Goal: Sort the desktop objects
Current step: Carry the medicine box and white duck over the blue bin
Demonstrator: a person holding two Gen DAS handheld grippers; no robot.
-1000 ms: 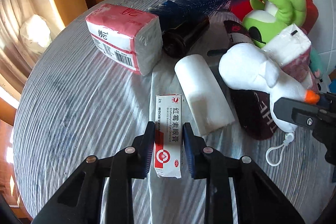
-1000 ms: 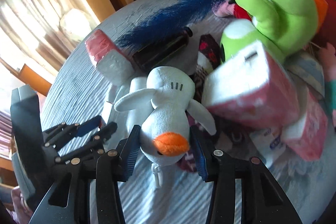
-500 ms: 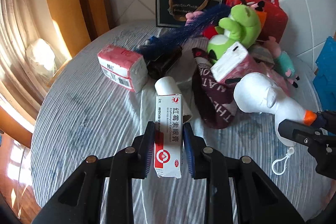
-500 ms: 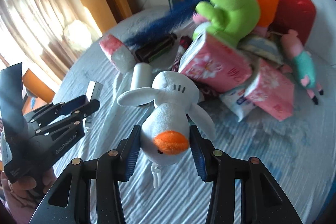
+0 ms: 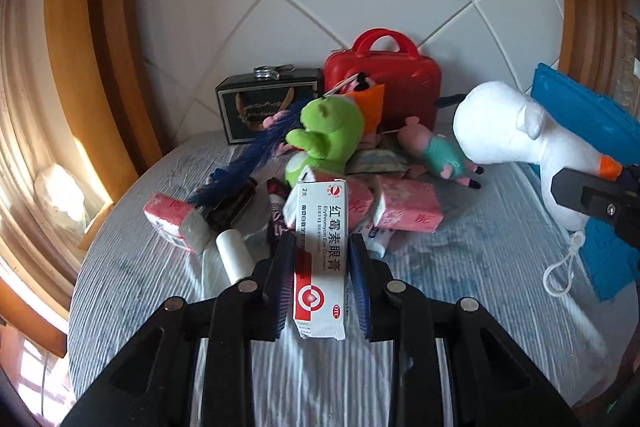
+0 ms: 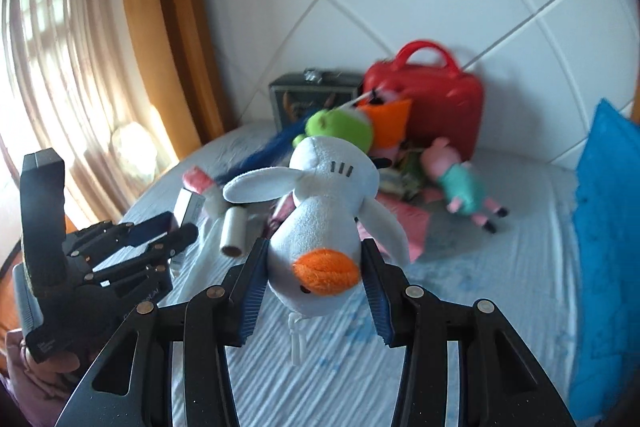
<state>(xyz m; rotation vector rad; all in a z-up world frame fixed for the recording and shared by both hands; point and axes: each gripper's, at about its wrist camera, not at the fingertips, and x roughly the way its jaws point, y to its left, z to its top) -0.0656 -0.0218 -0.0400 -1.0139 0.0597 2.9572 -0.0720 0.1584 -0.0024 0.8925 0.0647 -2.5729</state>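
My left gripper [image 5: 320,259] is shut on a white and red eye-ointment box [image 5: 322,259], held upright in the air above the table. My right gripper [image 6: 312,267] is shut on a white plush duck [image 6: 320,227] with an orange beak, also lifted; the same white plush duck [image 5: 520,143] hangs at the right of the left wrist view. In the right wrist view the left gripper [image 6: 160,235] shows at the far left, with a hand under it. On the striped tablecloth [image 5: 460,267] lies a heap: green plush frog [image 5: 328,135], pink tissue packs [image 5: 404,207], white roll [image 5: 234,255].
At the back by the tiled wall stand a red case [image 5: 384,83] and a black box [image 5: 264,103]. A pink pig doll [image 5: 440,151], a blue feather duster [image 5: 248,159] and a dark bottle [image 5: 232,203] lie in the heap. A blue bin [image 6: 604,227] stands right. Curtains hang left.
Both grippers have risen and pulled back from the heap, each with its object. The table and heap now look smaller and farther, and the wall fills the top.
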